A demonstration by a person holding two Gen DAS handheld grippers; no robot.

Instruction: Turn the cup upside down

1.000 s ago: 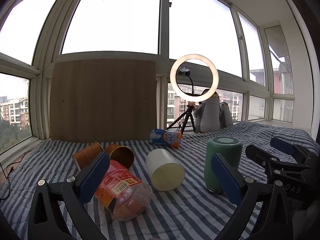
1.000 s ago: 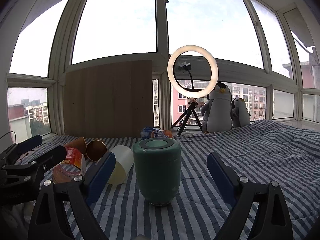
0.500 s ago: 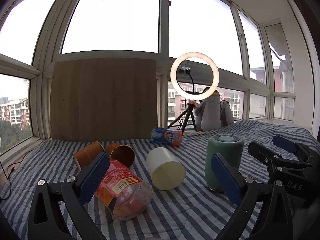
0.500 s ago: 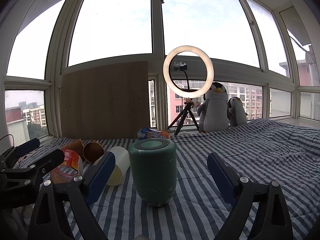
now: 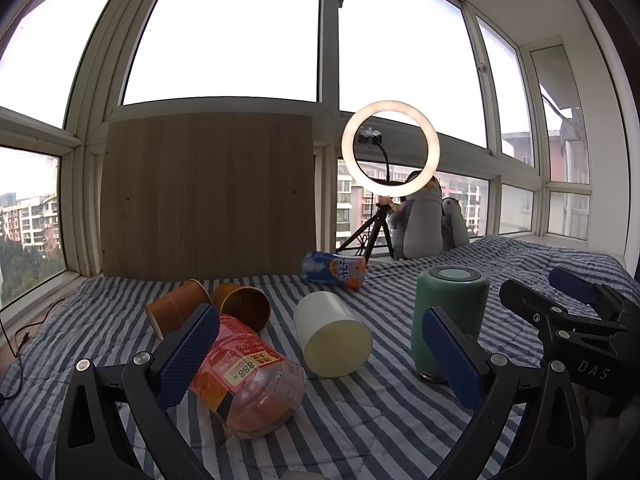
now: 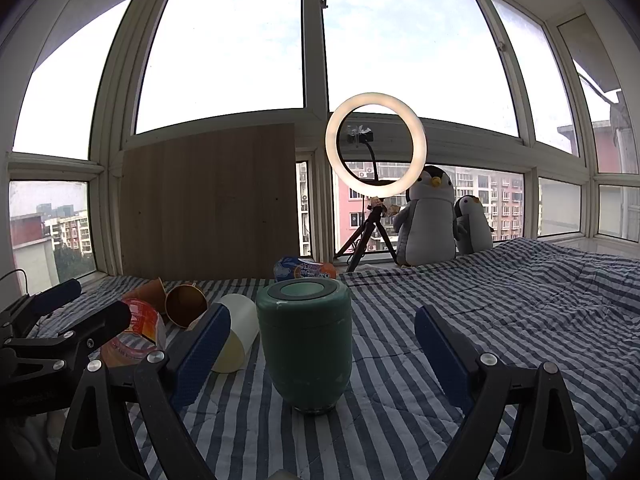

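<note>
Two tools released | green cup (image 6: 304,344) stands on striped bed (image 6: 500,320) between right tool (image 6: 318,346) fingers | left tool (image 5: 320,356) near, empty

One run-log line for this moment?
left gripper: open, idle | right gripper: open, facing green cup | cup: standing on bedspread, ungrasped
</note>
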